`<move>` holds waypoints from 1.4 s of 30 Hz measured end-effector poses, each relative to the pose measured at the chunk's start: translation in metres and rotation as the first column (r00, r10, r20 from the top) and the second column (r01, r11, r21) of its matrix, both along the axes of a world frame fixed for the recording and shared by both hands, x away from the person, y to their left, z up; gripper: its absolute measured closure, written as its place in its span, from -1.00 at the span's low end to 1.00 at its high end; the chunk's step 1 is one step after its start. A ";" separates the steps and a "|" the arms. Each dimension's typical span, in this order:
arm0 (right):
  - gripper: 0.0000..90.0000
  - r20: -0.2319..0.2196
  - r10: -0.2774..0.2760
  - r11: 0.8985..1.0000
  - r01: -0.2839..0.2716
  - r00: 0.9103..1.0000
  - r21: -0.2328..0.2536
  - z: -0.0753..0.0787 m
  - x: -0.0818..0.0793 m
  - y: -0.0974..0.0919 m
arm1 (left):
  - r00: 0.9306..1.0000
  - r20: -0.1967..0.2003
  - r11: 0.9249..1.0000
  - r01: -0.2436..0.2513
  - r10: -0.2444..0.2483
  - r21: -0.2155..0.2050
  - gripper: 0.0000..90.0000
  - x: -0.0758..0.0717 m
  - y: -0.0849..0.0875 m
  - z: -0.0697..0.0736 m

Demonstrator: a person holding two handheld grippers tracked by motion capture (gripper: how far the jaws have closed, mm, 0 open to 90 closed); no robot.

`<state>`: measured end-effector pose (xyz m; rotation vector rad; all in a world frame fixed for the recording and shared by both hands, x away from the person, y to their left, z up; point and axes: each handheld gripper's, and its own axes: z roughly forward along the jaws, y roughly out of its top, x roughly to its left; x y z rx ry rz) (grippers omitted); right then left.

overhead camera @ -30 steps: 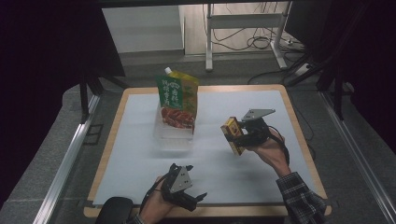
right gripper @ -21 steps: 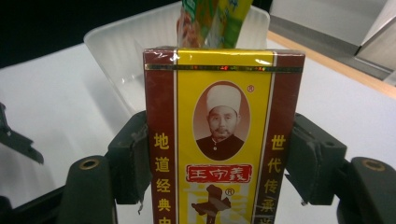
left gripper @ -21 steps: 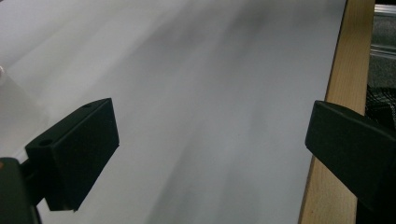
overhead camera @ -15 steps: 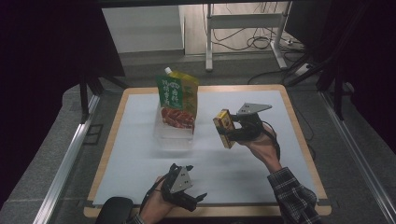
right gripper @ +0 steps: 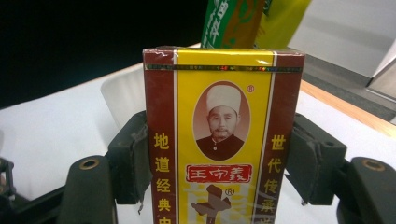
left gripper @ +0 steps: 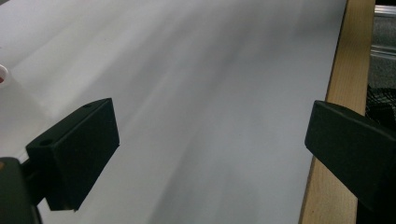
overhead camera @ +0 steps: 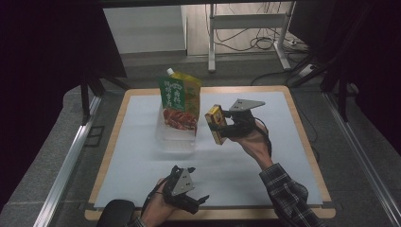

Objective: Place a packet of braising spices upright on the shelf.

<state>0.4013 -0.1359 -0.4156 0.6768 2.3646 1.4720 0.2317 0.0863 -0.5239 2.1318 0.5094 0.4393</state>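
Box (right gripper: 223, 140): yellow-and-maroon, clamped in right tool (overhead camera: 226, 126), off the tabletop (overhead camera: 265, 161).
Tub (overhead camera: 176, 136): clear, at box's 9 o'clock; upright pouch (overhead camera: 179, 101) inside.
Left tool (overhead camera: 189, 198): jaws apart, empty.

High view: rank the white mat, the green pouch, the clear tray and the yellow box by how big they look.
1. white mat
2. green pouch
3. clear tray, close to the pouch, so that order is unsure
4. yellow box, held above the mat in the right gripper, so nearer the camera
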 end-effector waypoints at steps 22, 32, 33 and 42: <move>-0.29 0.026 0.074 0.994 -0.076 0.997 0.081 0.000 0.015 0.053 | 1.000 0.001 1.000 0.002 -0.002 -0.009 -0.94 -0.001 -0.001 0.000; -0.29 0.046 0.095 0.990 -0.099 0.994 0.099 -0.003 0.021 0.078 | 1.000 0.001 1.000 0.004 -0.004 -0.009 -0.94 -0.001 -0.001 0.001; -0.29 0.047 0.098 0.990 -0.103 0.994 0.100 -0.003 0.021 0.080 | 1.000 0.001 1.000 0.004 -0.004 -0.008 -0.94 -0.001 -0.001 0.001; -0.29 0.048 0.113 0.989 -0.117 0.993 0.094 -0.012 0.026 0.101 | 1.000 0.003 1.000 0.008 -0.008 -0.007 -0.94 -0.001 -0.001 0.001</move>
